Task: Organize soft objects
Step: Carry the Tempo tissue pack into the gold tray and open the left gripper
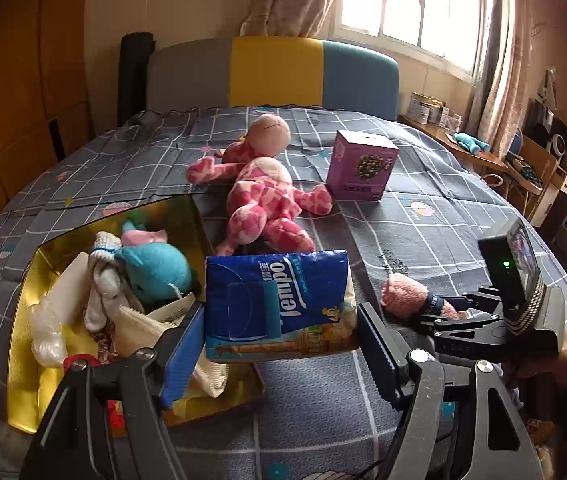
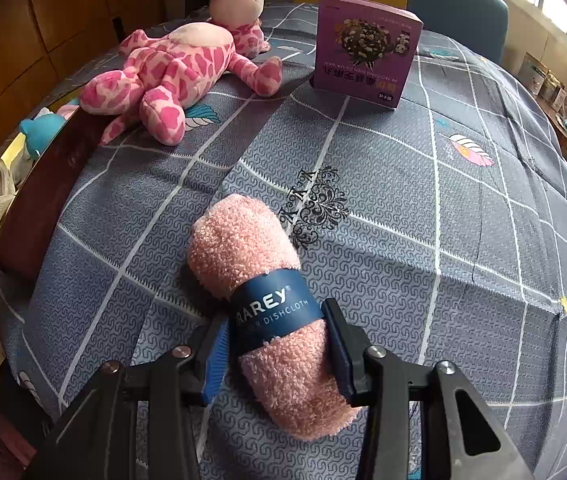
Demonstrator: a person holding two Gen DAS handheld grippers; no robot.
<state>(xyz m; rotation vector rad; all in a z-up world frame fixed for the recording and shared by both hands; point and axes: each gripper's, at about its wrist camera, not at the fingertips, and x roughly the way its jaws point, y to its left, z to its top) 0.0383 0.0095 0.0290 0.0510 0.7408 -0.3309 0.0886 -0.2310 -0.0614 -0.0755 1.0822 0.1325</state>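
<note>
Clamped between the left gripper's [image 1: 281,344] blue-padded fingers [image 1: 181,354] sits a blue Tempo tissue pack [image 1: 279,304], held up off the bed with both pads pressed against its short ends. Just beyond the left finger lies an open gold-lined box [image 1: 29,280], and inside it sit a teal plush toy [image 1: 155,268], a white sock-like bundle [image 1: 103,276], a crumpled clear plastic bag [image 1: 45,330] and a beige cloth [image 1: 139,326]. Ahead of the fingers, past the tissue pack, a pink spotted plush animal [image 1: 261,192] sprawls on the grey checked bedspread [image 1: 423,208], and to its right a purple carton [image 1: 361,166] stands upright.

Seen from the right wrist, the right gripper [image 2: 279,348] straddles a rolled pink dishcloth [image 2: 251,256] wrapped in a dark blue paper band [image 2: 275,308]. The roll lies on the bedspread [image 2: 463,240] and runs forward between the fingers [image 2: 341,350], which stand close on either side at the band; whether the pads press on it cannot be told. Far ahead and to the left of these fingers rests the same pink spotted plush animal [image 2: 175,68], with the purple carton [image 2: 367,48] ahead and slightly right. Off to the left finger's side the box's brown wall [image 2: 47,184] shows, with the teal toy [image 2: 41,128] peeking over it.

From the left wrist view, the right gripper [image 1: 435,312] appears beside the right finger, low over the bed, with the pink roll [image 1: 405,292] at its tip
</note>
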